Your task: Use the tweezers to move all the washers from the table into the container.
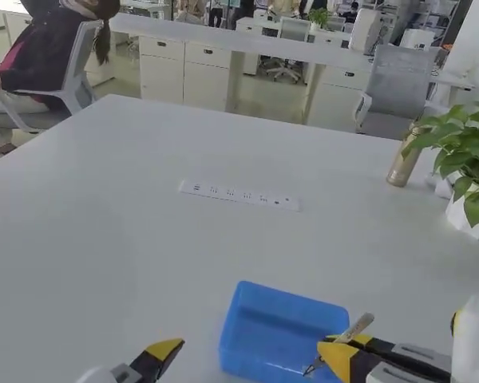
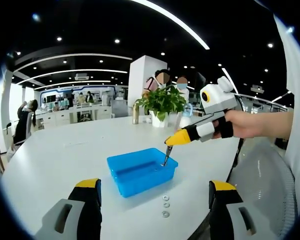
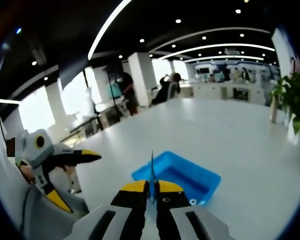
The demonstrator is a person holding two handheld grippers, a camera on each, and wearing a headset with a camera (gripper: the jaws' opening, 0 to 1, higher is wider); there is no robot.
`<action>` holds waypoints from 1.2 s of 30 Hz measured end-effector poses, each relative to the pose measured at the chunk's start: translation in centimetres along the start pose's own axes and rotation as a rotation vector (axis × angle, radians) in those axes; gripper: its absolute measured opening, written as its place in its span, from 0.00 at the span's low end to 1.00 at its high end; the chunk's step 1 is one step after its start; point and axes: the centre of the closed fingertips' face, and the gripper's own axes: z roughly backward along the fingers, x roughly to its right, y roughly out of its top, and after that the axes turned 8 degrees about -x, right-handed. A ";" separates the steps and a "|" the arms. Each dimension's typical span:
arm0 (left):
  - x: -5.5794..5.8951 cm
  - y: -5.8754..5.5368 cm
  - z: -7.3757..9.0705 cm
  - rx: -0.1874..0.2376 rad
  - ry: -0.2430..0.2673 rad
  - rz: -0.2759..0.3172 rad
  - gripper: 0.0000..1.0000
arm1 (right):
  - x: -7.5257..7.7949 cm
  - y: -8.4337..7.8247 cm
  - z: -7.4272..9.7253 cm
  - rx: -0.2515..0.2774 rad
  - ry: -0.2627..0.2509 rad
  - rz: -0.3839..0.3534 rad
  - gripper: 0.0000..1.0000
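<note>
One pair of tweezers (image 3: 152, 170) is clamped between the closed jaws of the right gripper (image 3: 152, 187), and its tips are held at the rim of the single blue container (image 2: 135, 175). Three washers (image 2: 166, 205) are counted on the worktop (image 2: 65, 150), laid in a short row just beside the container and in front of the left gripper (image 2: 155, 184), whose jaws are spread wide with nothing held. Whether a washer is pinched in the tweezers cannot be told.
</note>
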 end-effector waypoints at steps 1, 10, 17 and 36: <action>0.0 0.0 0.0 0.000 -0.001 0.000 0.90 | 0.3 0.2 0.0 0.003 -0.005 -0.001 0.03; 0.1 -0.2 -0.1 -0.012 -0.008 -0.003 0.90 | 2.9 1.1 -1.5 -0.010 -0.047 -0.030 0.03; 0.2 -0.3 -0.2 -0.017 -0.012 -0.005 0.89 | 4.6 0.3 -3.5 -0.076 -0.071 -0.021 0.03; -0.2 -0.4 -0.2 -0.015 0.003 0.010 0.89 | 6.1 -1.9 -6.7 -0.200 -0.071 0.035 0.03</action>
